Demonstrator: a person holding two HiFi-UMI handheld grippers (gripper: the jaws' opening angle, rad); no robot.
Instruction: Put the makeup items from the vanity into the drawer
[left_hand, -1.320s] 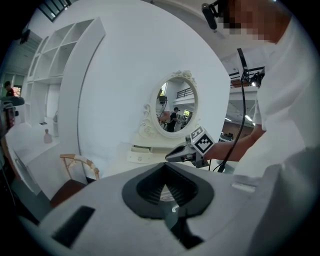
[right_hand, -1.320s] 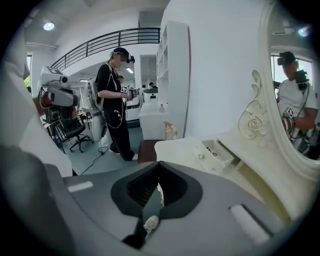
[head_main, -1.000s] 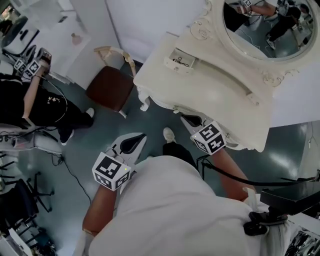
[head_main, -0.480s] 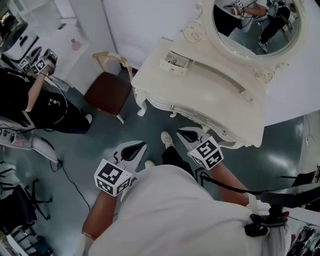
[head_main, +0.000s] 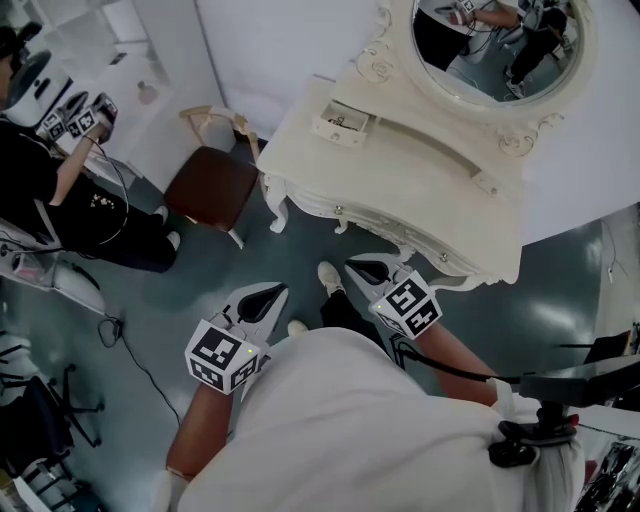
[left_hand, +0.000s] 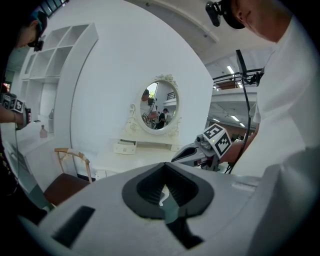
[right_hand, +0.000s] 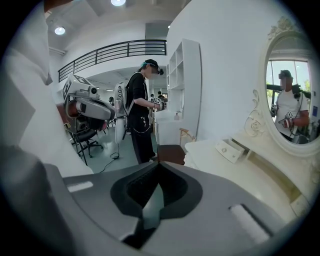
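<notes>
Currently you are standing just in front of the vanity (head_main: 400, 190), which is filling the upper middle of the head view, with its oval mirror (head_main: 490, 45) sitting at the upper right. You are holding both tools low, below the vanity's front edge and over the dark floor (head_main: 180, 290).

The left gripper (head_main: 272, 293) is pointing up and to the right from the lower left of the frame. Its own view is showing the two jaws pressed together with nothing between them. The right gripper (head_main: 358, 265) is hanging just under the vanity's edge near the centre, jaws likewise pressed together and carrying nothing.

A small drawer (head_main: 328, 132) is standing open on the vanity top, toward its left end. A small dark item (head_main: 343, 121) is lying inside it (too small to name from here). Neither tool is touching the vanity or the drawer.

A chair (head_main: 212, 187) with a brown seat is sitting left of the vanity. At the far left a person in black (head_main: 60, 200) is facing a white shelf.
</notes>
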